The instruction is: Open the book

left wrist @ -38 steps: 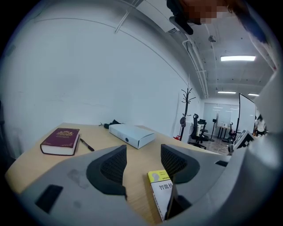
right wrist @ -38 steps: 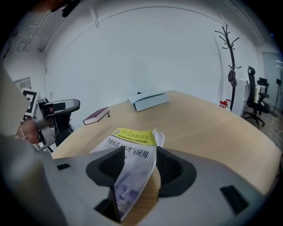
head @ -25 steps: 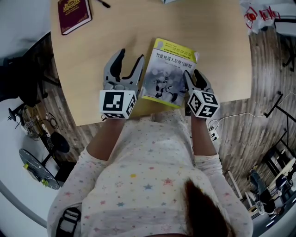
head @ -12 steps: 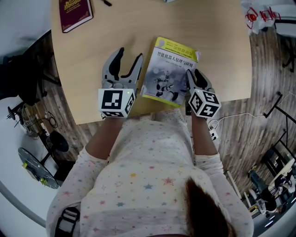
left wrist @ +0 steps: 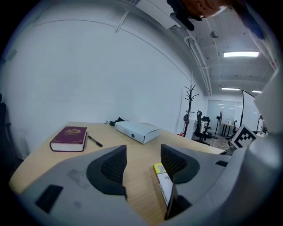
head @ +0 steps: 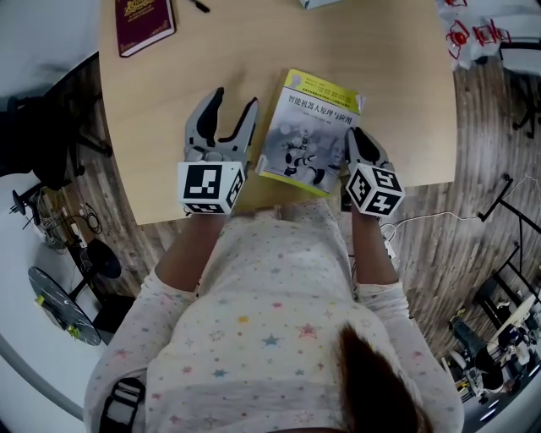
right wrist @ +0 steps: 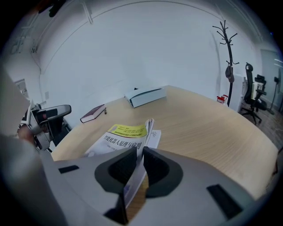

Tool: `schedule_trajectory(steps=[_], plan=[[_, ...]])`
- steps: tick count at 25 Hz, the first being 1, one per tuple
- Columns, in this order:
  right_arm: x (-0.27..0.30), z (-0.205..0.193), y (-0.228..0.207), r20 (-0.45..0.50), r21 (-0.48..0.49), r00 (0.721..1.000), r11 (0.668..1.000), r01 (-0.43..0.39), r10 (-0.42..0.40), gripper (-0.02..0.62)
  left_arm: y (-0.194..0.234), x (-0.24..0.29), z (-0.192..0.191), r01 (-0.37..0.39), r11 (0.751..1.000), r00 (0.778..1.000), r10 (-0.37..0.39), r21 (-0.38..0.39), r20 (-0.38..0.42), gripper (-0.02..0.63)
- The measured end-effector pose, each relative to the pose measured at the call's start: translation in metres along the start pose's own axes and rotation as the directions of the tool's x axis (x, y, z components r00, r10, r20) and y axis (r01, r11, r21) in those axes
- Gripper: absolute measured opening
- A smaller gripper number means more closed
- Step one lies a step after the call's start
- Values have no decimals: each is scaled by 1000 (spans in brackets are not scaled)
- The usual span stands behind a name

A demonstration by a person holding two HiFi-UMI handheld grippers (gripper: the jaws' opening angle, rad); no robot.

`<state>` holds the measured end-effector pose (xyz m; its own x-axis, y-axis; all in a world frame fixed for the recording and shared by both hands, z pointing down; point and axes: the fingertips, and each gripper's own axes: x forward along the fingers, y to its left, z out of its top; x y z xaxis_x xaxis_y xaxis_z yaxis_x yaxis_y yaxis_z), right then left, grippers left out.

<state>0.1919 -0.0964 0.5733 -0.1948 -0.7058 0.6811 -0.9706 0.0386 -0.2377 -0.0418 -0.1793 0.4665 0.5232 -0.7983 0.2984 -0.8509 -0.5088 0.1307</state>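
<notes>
With the book [head: 308,131] nearly closed on the table [head: 397,84], our right gripper [head: 359,140] pinches its right cover edge while our left gripper [head: 234,100] gapes empty just left of it, so next we'd swing that cover up and leftward.

Two books, yellow book [head: 308,135] and maroon book [head: 145,25], one pen [left wrist: 94,141], one white box [left wrist: 136,131], one table [head: 406,84]; two grippers, left gripper [head: 233,99] and right gripper [head: 356,140]
</notes>
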Motion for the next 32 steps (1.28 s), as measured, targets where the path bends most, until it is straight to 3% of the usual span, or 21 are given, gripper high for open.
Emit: schedule_trajectory(steps=[6,12,18,28,32], plan=[[0,-6,8,-26,-14,1000,1000,5,-6,120,0,-9,2,-17,1000,1000,17,-4,9,239],[-6,-3,13,0,-21,1000,1000,-13,13,121,-4,-14,3,-25,1000,1000,25,-2,15,238],[-4,-4,1,-21,22,1000,1000,-6,6,26,-6,-18,5,-31,1000,999,31,-1,20,239],[-22,26,31,38,43,988,988,-150,149,13,-2,-27,15,-59,998,998,59,-2,35,239],[-23,39,48,51,46,976,975,-215,213,12,-8,-29,18,-35,999,999,34,5,38,238]])
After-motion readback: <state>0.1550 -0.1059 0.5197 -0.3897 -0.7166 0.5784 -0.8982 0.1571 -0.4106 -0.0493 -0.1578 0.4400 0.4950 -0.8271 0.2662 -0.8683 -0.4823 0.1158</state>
